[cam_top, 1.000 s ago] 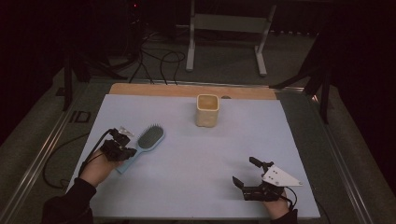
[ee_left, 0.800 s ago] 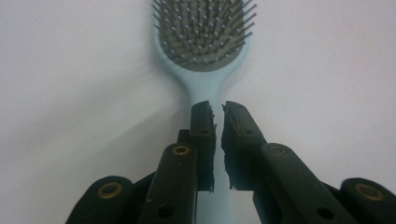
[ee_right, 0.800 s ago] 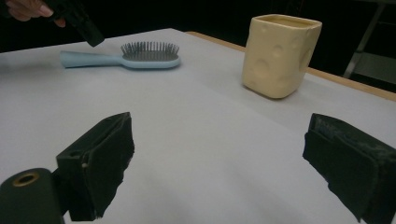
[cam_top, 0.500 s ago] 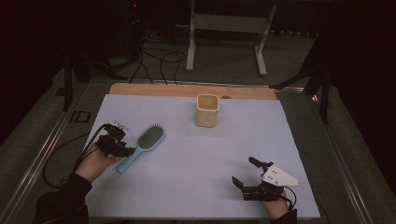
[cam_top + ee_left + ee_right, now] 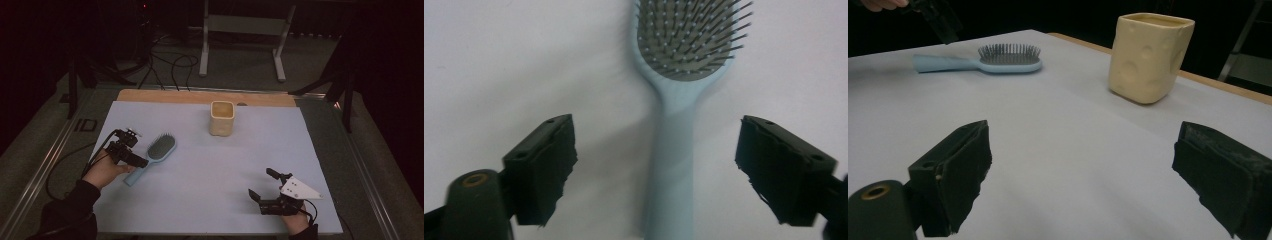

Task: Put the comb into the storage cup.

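The left tongs (image 5: 656, 165) had just been opening, and their jaws stood wide on either side of the hairbrush (image 5: 676, 125) handle without pressing on it; the handle ran up between them, free on both sides. From this the step in hand read as letting go of the hairbrush on the surface (image 5: 210, 190) and backing off. To do that well, the tongs would best lift straight up and away along the line of the handle, keeping both pads clear so that neither dragged the handle sideways or rolled the brush over. A slow retreat toward the near left would suit, since the handle end lay just beside the left hand (image 5: 102, 172).

The right tongs (image 5: 264, 186) rested at the near right, jaws spread and empty, well apart from everything.

The hairbrush (image 5: 150, 157) lay flat at the left of the pale blue surface, bristles up, its head pointing to the far right and its handle toward the near left. It was light blue plastic with an oval grey pad of dark, pale-tipped pins and a slim, smooth handle that widened into the head. A cream holder with dimpled sides (image 5: 222, 118) stood upright toward the far middle, well apart from the brush.
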`<action>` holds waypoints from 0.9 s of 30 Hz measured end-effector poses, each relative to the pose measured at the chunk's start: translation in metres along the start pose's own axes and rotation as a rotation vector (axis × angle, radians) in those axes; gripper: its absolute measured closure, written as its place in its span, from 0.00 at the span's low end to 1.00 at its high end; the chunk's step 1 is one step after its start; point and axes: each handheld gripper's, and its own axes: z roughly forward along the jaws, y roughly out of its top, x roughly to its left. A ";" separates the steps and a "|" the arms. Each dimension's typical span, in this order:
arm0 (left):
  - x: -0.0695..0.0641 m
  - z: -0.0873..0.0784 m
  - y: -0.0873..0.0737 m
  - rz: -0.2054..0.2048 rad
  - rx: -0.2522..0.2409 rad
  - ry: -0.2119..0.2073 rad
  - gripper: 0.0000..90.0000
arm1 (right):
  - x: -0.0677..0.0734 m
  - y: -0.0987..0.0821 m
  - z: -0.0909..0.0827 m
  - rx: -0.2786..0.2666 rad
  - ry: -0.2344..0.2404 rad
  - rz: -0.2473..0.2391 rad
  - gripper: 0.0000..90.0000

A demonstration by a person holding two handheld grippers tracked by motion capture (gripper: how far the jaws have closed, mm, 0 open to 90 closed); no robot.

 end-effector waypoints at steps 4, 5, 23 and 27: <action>-0.001 0.005 0.002 -0.002 0.019 0.009 0.02 | 0.000 0.000 0.001 0.003 0.003 -0.002 0.09; -0.002 0.007 0.003 -0.006 0.020 0.018 0.00 | 0.000 0.000 0.001 0.002 0.002 -0.006 0.09; -0.002 0.027 0.016 -0.044 0.055 -0.021 0.03 | 0.000 0.001 0.000 -0.004 0.000 -0.003 0.09; -0.002 0.032 0.018 -0.040 0.064 -0.020 0.10 | 0.000 0.000 0.000 -0.003 0.001 -0.003 0.09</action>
